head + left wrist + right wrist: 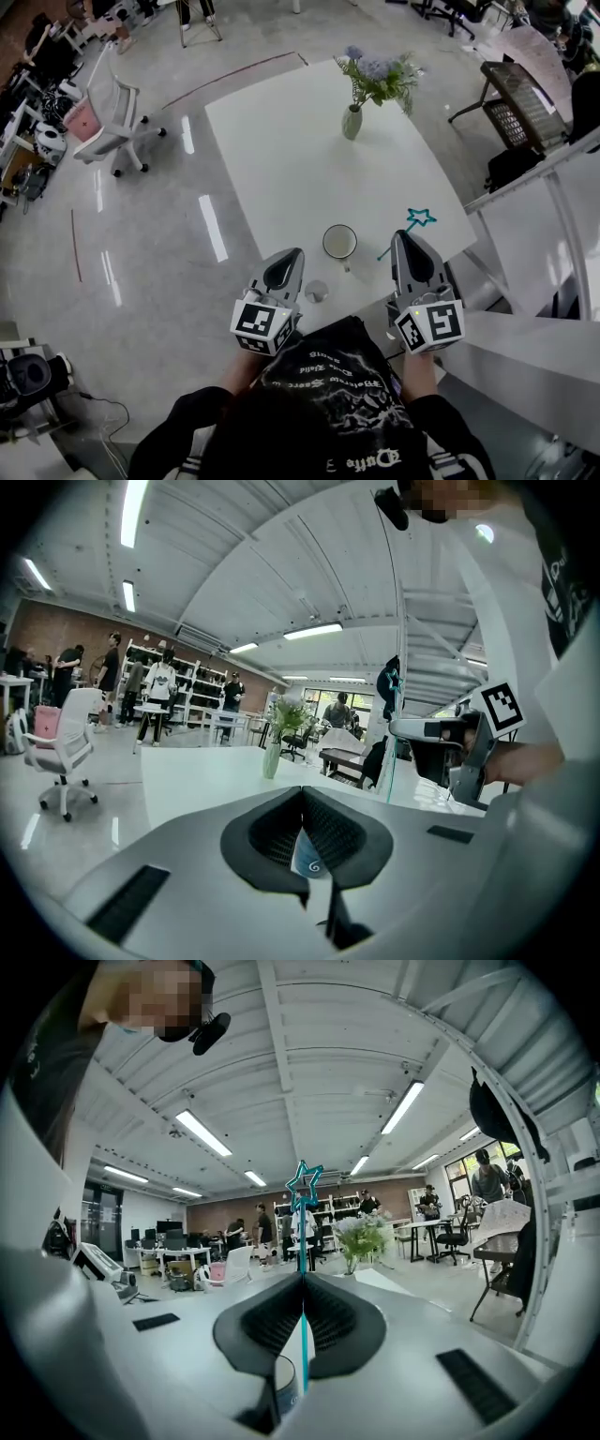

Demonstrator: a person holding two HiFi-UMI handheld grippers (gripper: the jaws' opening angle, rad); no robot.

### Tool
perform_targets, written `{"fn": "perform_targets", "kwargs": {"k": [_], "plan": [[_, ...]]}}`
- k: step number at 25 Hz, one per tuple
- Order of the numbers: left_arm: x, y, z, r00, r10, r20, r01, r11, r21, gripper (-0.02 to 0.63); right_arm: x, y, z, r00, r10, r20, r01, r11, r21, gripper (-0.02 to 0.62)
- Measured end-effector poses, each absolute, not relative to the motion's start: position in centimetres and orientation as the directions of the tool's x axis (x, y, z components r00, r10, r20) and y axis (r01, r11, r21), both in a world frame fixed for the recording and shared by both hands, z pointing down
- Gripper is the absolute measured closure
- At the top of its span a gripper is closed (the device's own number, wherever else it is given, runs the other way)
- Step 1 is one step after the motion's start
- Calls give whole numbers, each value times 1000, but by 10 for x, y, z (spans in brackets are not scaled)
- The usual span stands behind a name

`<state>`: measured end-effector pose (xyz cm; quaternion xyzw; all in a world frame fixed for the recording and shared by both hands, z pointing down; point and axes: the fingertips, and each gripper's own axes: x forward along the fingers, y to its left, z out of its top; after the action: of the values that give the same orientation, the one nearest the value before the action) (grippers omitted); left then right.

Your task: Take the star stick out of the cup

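- star stick (pixel 419 217): pinched on its shaft by the right gripper (pixel 403 236). In the right gripper view the shaft runs straight up through the closed jaws, with the star (pixel 304 1183) on top.
- Position: right of the cup (pixel 339 242), star end pointing far-right, tail end pointing back toward the cup. From the head view it looks clear of the rim, so I'd call it out. I can't tell whether the tail tip is over bare table or just past the cup's mouth.
- Step in hand, my read: finish the carry-away.
  - Keep the clamp firm, since a thin shaft can pivot in the pads.
  - Raise until the tail is surely above the rim, then move right.
  - Don't sweep the tail across the cup, or it may tip.
- left gripper (pixel 296 255): jaws closed tip to tip, nothing pinched. It sits near-left of the cup, apart from it. It would have to open before it could brace the cup.
- cup: white, upright, handle on the near side, inside looks empty.
- small round thing (pixel 317 292): just beside the left gripper's tip, by the table's near edge. Too small to identify.
- pale piece with a swirl mark (pixel 309 855): shows through the gap below the left jaws. It may be that same item, not sure.
- vase (pixel 352 122): on the far side of the table (pixel 272 169), holds flowers (pixel 378 73), well apart from the work.
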<state>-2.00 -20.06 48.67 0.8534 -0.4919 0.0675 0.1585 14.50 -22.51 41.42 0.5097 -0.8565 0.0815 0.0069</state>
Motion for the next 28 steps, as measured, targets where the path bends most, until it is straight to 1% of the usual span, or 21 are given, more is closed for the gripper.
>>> {"fn": "perform_targets", "kwargs": {"k": [5,8,12,19,28], "plan": [[-19,-198,481,528,-806,266,-848,-487,207,586,160,-208,421,-431,-895,114,-899,417,-131,584],[-16,-201,485,546,-792,273,-837,-506,207,586,163,-206,427,-416,-901,127,-909,406,-93,584],[-2,-200,487,567,-774,280,-823,-529,206,586,171,-201,445,-398,-898,185,-917,397,-42,584],[-4,-186,494,583,-763,281,-813,-541,217,586,165,-179,476,-380,-895,234,-925,369,-89,584],[-4,-190,507,571,-760,310,-821,-530,215,586,168,-186,485,-381,-885,266,-924,377,-69,584]]}}
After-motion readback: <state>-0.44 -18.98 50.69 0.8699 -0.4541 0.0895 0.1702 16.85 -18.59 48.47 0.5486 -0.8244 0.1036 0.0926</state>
